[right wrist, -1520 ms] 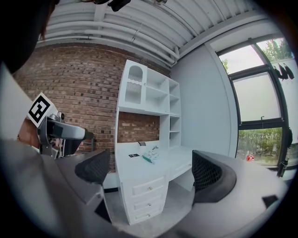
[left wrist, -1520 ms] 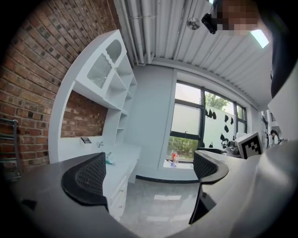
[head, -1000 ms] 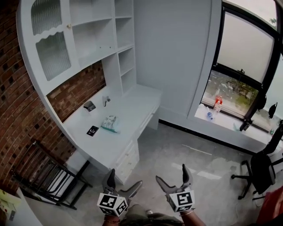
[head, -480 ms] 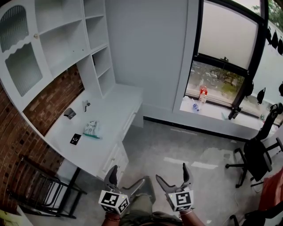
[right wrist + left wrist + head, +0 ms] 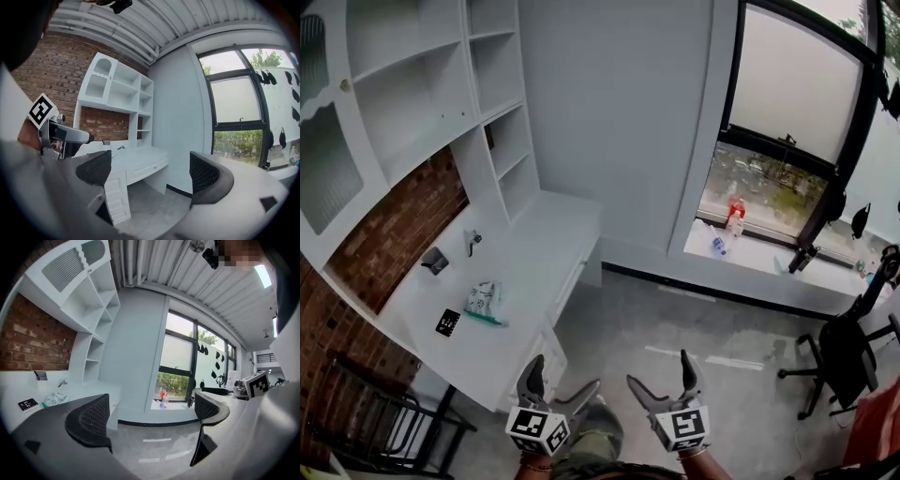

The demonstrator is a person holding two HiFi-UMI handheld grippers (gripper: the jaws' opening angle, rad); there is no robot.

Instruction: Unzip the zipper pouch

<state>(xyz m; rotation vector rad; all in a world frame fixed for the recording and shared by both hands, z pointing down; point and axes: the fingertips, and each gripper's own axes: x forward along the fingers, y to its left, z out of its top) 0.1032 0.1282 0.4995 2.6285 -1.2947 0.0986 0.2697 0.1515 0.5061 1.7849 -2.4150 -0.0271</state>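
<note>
The zipper pouch (image 5: 485, 303), pale with a green edge, lies on the white desk (image 5: 525, 272) at the left of the head view. It also shows small at the far left of the left gripper view as the pouch (image 5: 55, 398). My left gripper (image 5: 561, 378) and right gripper (image 5: 658, 371) are held low at the bottom of the head view, over the grey floor and well away from the desk. Both stand open with nothing between their jaws. In the right gripper view the left gripper (image 5: 56, 133) appears at the left.
A black marker card (image 5: 446, 322) lies beside the pouch, with a small grey holder (image 5: 435, 260) near the brick wall. White shelves (image 5: 441, 103) rise over the desk and its drawers (image 5: 546, 352). An office chair (image 5: 844, 361) stands at the right under the window sill (image 5: 750, 253). A black rack (image 5: 384, 422) stands at bottom left.
The head view has swung: the desk and pouch slid left, then drifted lower, and more of the window shows. Both grippers stay open at the bottom.
</note>
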